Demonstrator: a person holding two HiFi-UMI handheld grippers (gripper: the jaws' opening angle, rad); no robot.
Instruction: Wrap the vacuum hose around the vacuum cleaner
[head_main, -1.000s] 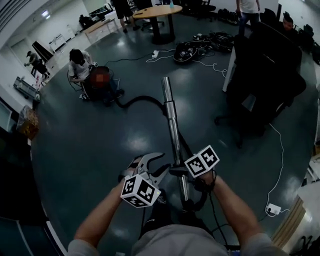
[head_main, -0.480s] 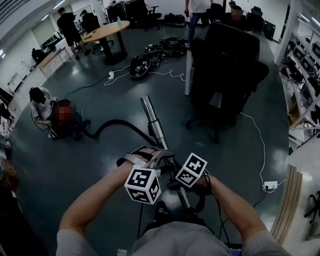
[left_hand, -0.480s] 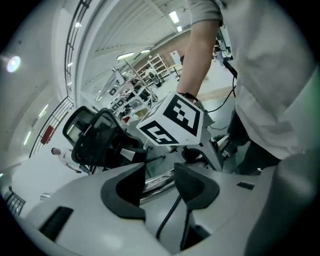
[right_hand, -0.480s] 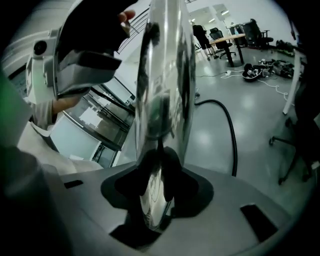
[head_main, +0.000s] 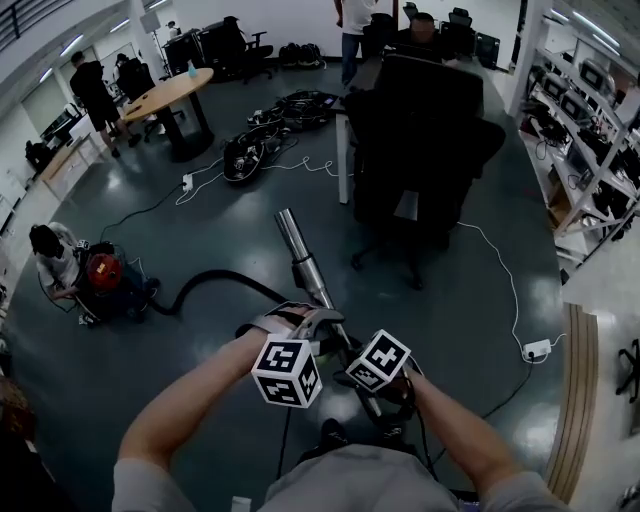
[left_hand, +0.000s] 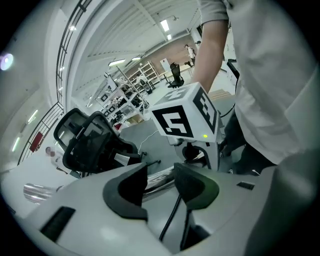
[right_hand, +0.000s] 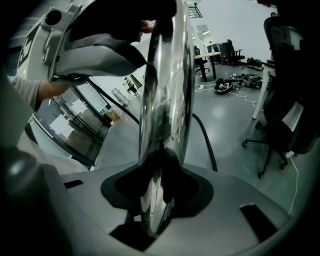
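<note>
A chrome vacuum wand slants up and away from my hands over the dark floor. Its black hose curves left to the red vacuum cleaner far left, where a person crouches. My left gripper is shut across the wand; in its own view the chrome tube lies between the pads. My right gripper grips the same wand lower down, close behind the left one. In the right gripper view the wand rises straight out of the shut jaws.
A black office chair stands just beyond the wand tip. A round wooden table and a cable pile lie further back. A white cord runs to a power strip on the right. Shelves line the right wall. People stand behind.
The view has swung: the vacuum cleaner slid to the far left and the chair moved to the middle. The left gripper has rolled on the wand and sits closer to the right one.
</note>
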